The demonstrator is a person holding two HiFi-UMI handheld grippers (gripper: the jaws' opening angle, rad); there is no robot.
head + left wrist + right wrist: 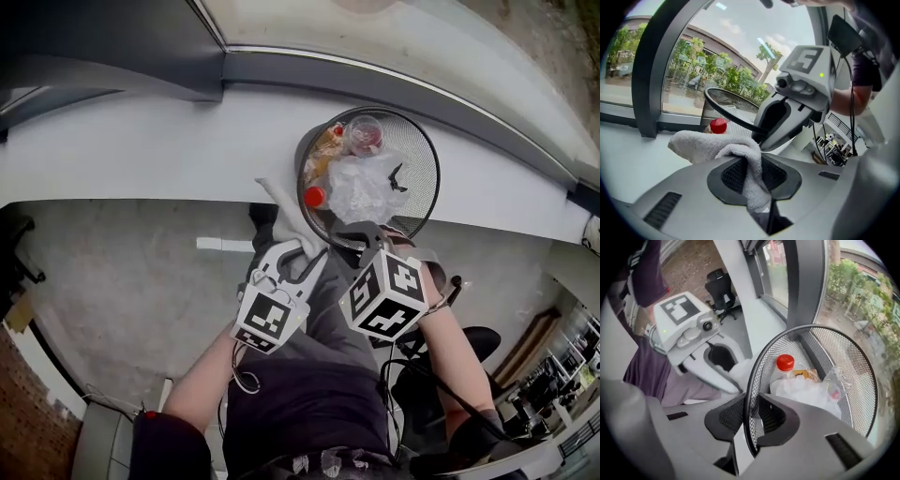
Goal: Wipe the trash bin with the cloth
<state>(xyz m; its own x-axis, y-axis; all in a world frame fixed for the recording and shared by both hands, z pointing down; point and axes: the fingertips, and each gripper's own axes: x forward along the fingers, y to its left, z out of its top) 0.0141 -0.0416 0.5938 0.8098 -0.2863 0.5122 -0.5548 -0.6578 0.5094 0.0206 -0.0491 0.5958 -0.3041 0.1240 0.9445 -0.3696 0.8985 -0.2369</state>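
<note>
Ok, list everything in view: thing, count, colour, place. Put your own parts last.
trash bin: one, black wire mesh, on the white ledge by the window.
bottle: one, red cap, inside the bin.
plastic bag: one, clear, crumpled, inside the bin.
cup: one, clear, inside the bin.
cloth: one, white, at the bin's near rim.
office chair: one, black, on the floor behind.
left gripper: grey, shut on the cloth.
right gripper: grey, jaws closed over the bin's rim.

A mesh trash bin (424,161) stands on the white window ledge (141,150).
</note>
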